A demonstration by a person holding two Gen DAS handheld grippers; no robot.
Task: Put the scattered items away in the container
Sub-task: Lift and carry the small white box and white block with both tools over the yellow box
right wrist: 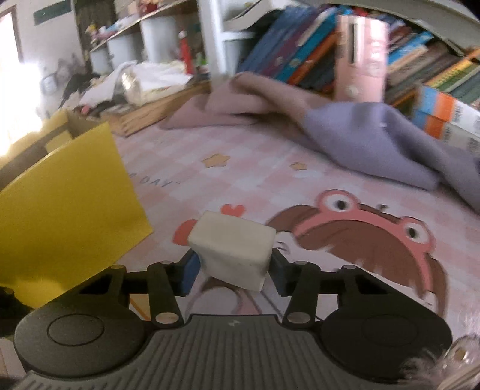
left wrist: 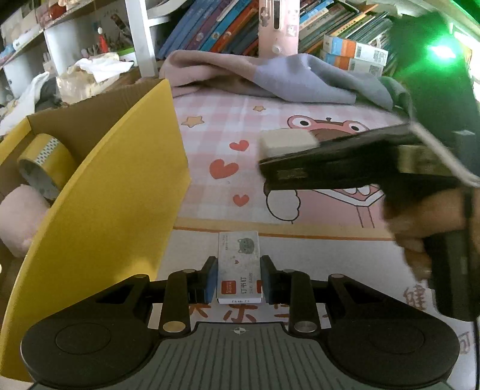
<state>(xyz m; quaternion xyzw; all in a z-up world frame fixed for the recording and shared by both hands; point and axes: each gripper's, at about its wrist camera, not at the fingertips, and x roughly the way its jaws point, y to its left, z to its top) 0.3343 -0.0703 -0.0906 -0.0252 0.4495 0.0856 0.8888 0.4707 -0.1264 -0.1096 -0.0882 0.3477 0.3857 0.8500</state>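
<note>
My left gripper (left wrist: 239, 265) is shut on a small white staples box (left wrist: 238, 246) with a cat picture, just above the cartoon mat. To its left rises the yellow cardboard container (left wrist: 105, 195), whose open flap stands up; a yellow tape roll (left wrist: 45, 162) and a pink fluffy item (left wrist: 18, 219) lie inside. My right gripper (right wrist: 234, 265) is shut on a white eraser block (right wrist: 232, 249), its blue pads against both sides. In the left wrist view that gripper (left wrist: 300, 168) comes in from the right with the eraser (left wrist: 286, 142) at its tip. The container (right wrist: 66, 204) lies left of it.
A pink and purple blanket (left wrist: 285, 75) lies crumpled at the back of the mat (left wrist: 216, 135). Behind it stand books, a pink case (left wrist: 277, 27) and blue-orange boxes (left wrist: 354, 51). A hand (left wrist: 426, 222) holds the right gripper. Crumpled bags and cloth (left wrist: 90, 72) sit behind the container.
</note>
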